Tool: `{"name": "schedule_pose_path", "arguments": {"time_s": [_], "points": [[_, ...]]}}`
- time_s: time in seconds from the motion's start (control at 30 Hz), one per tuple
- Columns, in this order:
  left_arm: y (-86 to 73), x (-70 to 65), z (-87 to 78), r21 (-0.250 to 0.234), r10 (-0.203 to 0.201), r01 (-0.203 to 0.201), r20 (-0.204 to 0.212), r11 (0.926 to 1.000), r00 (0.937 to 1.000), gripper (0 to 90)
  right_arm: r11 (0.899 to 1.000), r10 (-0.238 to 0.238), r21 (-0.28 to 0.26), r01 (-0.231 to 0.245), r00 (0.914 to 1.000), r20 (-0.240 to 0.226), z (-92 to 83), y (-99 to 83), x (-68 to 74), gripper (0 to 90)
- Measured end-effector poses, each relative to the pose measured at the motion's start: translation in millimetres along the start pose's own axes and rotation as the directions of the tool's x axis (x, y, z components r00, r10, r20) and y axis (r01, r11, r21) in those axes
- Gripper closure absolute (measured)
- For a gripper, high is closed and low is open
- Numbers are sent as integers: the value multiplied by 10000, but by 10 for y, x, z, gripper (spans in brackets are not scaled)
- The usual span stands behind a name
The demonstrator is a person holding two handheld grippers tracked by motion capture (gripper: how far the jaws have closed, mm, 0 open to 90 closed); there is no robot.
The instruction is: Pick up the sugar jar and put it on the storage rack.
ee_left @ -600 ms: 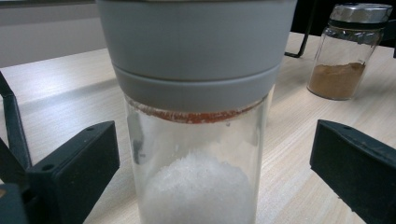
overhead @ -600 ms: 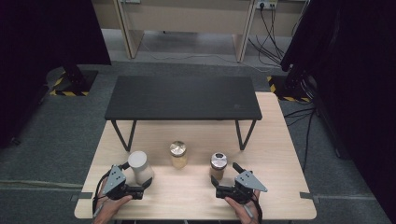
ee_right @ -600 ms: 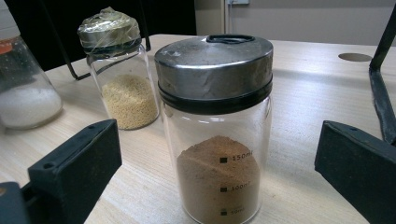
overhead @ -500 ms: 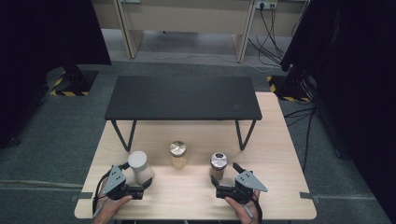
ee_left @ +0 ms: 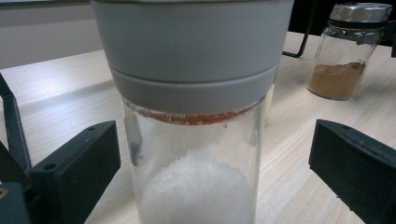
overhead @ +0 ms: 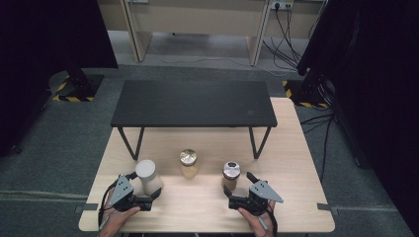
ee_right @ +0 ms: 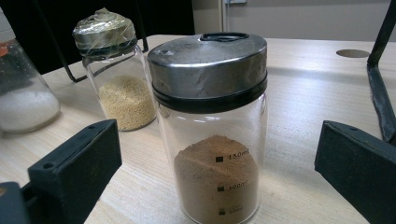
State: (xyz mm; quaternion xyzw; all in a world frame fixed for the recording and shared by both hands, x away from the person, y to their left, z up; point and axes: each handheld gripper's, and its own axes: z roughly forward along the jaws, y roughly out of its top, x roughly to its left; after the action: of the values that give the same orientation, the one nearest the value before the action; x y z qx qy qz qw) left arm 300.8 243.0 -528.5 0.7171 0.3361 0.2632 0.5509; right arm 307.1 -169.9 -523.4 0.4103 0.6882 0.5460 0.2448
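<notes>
- Left gripper (overhead: 148, 196) has its fingers (ee_left: 74, 172) wide either side of the salt jar (ee_left: 196, 140), at the counter's (overhead: 296, 163) near left, not touching.
- Right gripper (overhead: 231, 193) likewise, fingers (ee_right: 77, 168) spread round the spice jar (ee_right: 212, 126) at near right.
- Both are glass: stiff, slick, breakable, and only part full, so probably light.
- I'd pinch the straight wall below each lid, squarely and gently.

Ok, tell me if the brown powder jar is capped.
Capped: a metal lid sits on the brown powder jar, standing upright.
</notes>
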Motion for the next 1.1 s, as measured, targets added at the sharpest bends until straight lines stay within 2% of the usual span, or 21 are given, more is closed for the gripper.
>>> {"name": "schedule_pose_path", "arguments": {"time_s": [0.6, 0.87, 1.1], "points": [[41, 11, 8, -173, -79, 78, -19, 9998, 10000, 44, 10000, 61, -24, -61, 10000, 21, 2, -3, 0, 7], [80, 39, 9, -281, -171, 169, -79, 9995, 9998, 102, 9999, 121, -36, -121, 9999, 56, -4, -2, -12, 8], [121, 48, 7, -369, -172, 171, -46, 9992, 9998, 200, 9999, 142, -31, -142, 9999, 39, -2, -3, -12, 7]]}}
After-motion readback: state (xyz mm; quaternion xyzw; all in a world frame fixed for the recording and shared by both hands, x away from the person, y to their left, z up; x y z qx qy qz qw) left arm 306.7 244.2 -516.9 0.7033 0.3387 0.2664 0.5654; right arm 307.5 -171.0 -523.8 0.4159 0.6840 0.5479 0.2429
